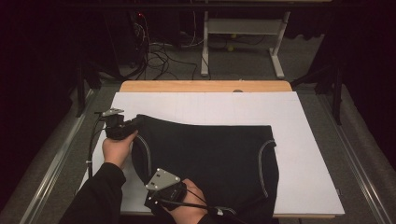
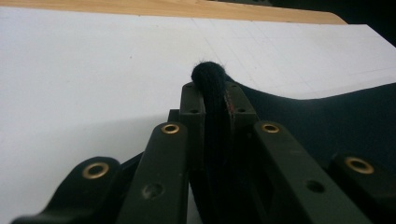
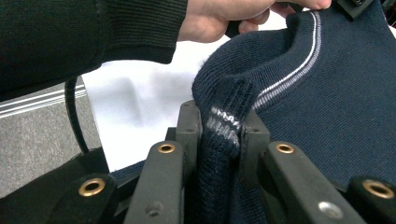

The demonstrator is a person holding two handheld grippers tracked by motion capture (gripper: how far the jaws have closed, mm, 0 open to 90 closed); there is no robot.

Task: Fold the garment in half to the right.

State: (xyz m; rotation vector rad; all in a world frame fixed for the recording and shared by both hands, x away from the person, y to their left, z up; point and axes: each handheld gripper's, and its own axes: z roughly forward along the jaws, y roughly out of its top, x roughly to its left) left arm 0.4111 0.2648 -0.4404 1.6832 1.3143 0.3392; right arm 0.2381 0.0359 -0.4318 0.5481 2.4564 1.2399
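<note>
Dark navy knit garment (image 1: 210, 158) lying on the white sheet (image 1: 308, 154); left gripper (image 2: 212, 88) pinching its far-left corner, right gripper (image 3: 223, 126) clamping the striped hem; uneven pulling could slip the thick fold free or bunch the fabric.

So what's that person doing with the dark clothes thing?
A person is handling a dark navy knitted garment that lies spread on a white sheet over the table. The left gripper is shut on a far corner of the knit, and the right gripper is shut on the near edge, where the pale stripe trim runs. Both pinch folds of fabric, so the garment looks about to be lifted or folded.
</note>
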